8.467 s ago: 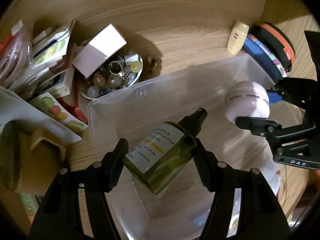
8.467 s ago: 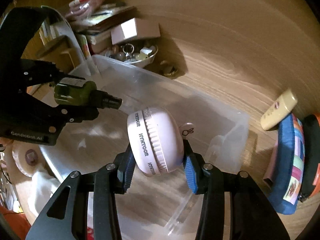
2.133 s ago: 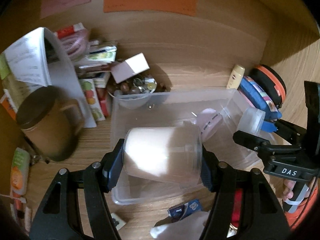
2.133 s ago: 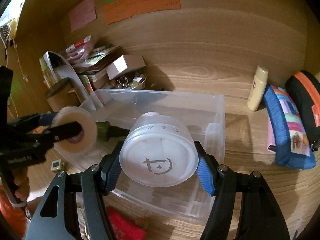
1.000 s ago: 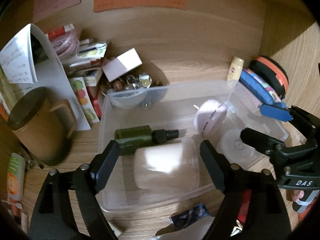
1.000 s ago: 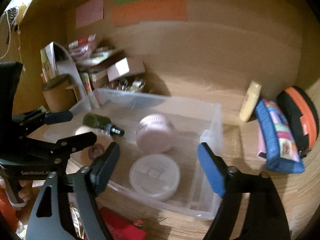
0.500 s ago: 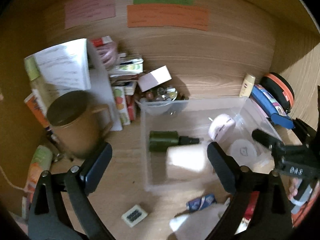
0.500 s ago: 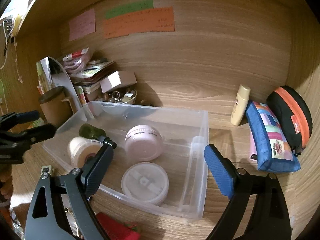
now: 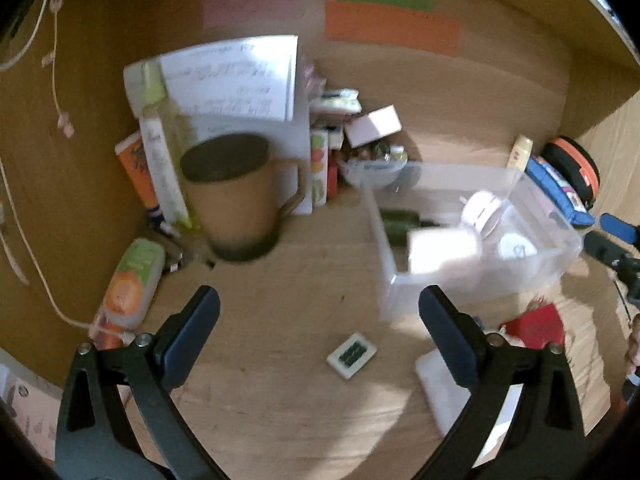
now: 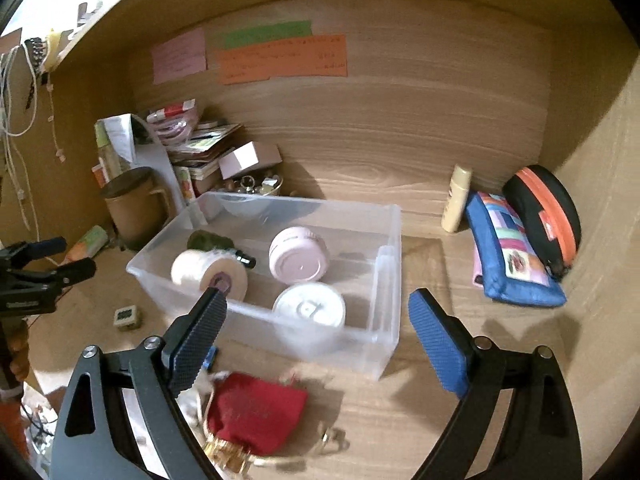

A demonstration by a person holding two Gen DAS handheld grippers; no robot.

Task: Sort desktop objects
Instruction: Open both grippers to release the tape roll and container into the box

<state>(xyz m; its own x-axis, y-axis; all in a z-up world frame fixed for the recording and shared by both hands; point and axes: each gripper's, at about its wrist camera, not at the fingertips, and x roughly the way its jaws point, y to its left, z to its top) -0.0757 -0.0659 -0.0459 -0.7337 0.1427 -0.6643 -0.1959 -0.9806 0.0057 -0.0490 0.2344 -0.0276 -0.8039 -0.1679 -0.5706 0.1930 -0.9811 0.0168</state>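
Observation:
A clear plastic bin point(image 10: 394, 264) sits mid-desk. Inside lie a white tape roll point(image 10: 204, 272), a green spray bottle point(image 10: 210, 242), a pink round jar point(image 10: 298, 260) and a white lidded jar point(image 10: 310, 306). My right gripper point(image 10: 318, 300) hangs open in front of the bin's near wall, nothing between its blue pads. My left gripper point(image 9: 318, 300) is over bare desk left of the bin point(image 9: 440, 168), its jaws opening and empty. The tape roll point(image 9: 440, 250) shows blurred there. Each view catches the other gripper: the left gripper point(image 10: 68, 258), the right gripper point(image 9: 604, 232).
A brown mug point(image 9: 236, 200) and stacked papers fill the back left. A small green-faced block point(image 9: 352, 356) lies on the desk between my left fingers. A red pouch point(image 10: 256, 416) lies before the bin. A cream bottle point(image 10: 458, 198), blue pencil case point(image 10: 512, 256) and black-orange case point(image 10: 548, 208) sit right.
Both grippers let go of the tape roll and the white jar, which now lie in the bin, and drew back. The left gripper swung left and its jaws widened.

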